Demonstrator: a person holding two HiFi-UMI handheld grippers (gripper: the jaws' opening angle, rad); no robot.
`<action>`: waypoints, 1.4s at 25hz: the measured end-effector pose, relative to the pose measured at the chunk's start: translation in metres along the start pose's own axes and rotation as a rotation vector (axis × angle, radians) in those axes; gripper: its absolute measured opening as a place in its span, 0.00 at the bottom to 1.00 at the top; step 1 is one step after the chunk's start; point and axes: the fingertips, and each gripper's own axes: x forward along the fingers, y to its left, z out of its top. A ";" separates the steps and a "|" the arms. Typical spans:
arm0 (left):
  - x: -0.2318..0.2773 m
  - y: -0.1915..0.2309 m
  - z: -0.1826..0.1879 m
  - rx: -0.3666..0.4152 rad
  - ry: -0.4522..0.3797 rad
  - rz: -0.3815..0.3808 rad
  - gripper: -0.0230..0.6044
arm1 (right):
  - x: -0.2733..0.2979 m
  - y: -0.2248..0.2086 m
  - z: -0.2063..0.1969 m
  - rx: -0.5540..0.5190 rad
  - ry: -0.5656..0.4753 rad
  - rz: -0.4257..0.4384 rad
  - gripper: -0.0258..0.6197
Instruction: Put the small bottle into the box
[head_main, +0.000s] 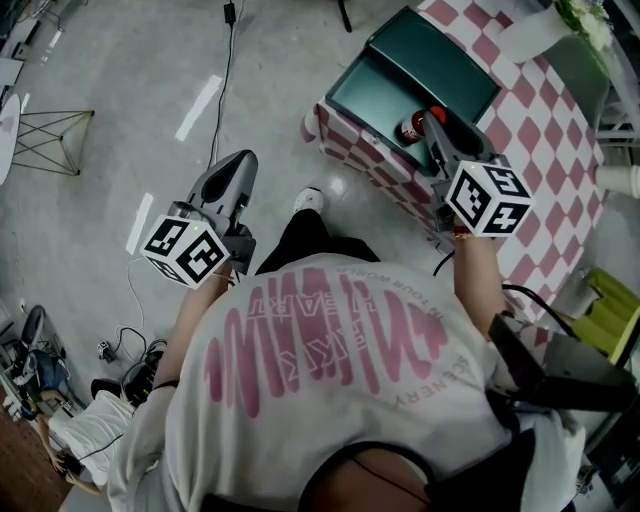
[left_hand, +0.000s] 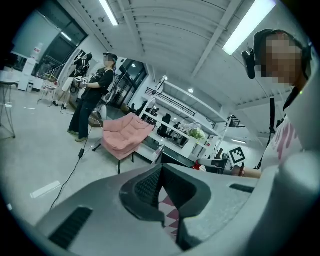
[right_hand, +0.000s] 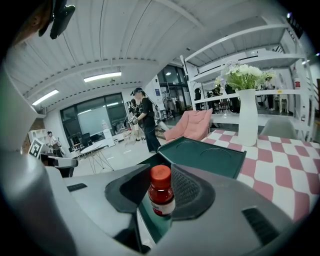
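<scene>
Red-capped, with a dark body and a pale label, the small bottle (right_hand: 161, 192) is standing upright between the jaws of the right tongs (right_hand: 158, 175), which are pinching it from both sides. Its long axis is running up and down, across the reach of the tongs, with the cap on top.

In the head view the bottle (head_main: 412, 128) is hanging at the box's (head_main: 372, 92) near edge, on the side towards the person. The right gripper view is showing the box's dark green floor directly under the bottle. That is the relation the coming move is turning on. The bottle is lying above the box, not beside it, so the move is probably a plain lowering, followed by the jaws opening. The box's raised lid (head_main: 440, 62) is lying open on its far side, well clear of the way down.

The right tongs (head_main: 430, 124) are the only ones at the box. The left tongs (head_main: 236, 168) are hanging well away from the box, out over the grey floor. Their jaws (left_hand: 161, 170) are resting together with nothing between them.

The box itself is sitting at the corner of the desk (head_main: 560, 130), on the pink-and-white chequered cloth.
</scene>
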 end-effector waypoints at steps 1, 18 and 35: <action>0.000 0.001 0.000 -0.003 0.001 0.004 0.05 | 0.001 0.000 -0.001 -0.001 0.003 0.001 0.24; -0.006 0.005 -0.002 -0.008 -0.010 0.028 0.05 | 0.009 0.004 -0.013 -0.017 0.043 0.020 0.24; -0.018 0.000 0.001 0.002 -0.032 0.047 0.05 | 0.012 0.004 -0.023 -0.043 0.076 0.014 0.24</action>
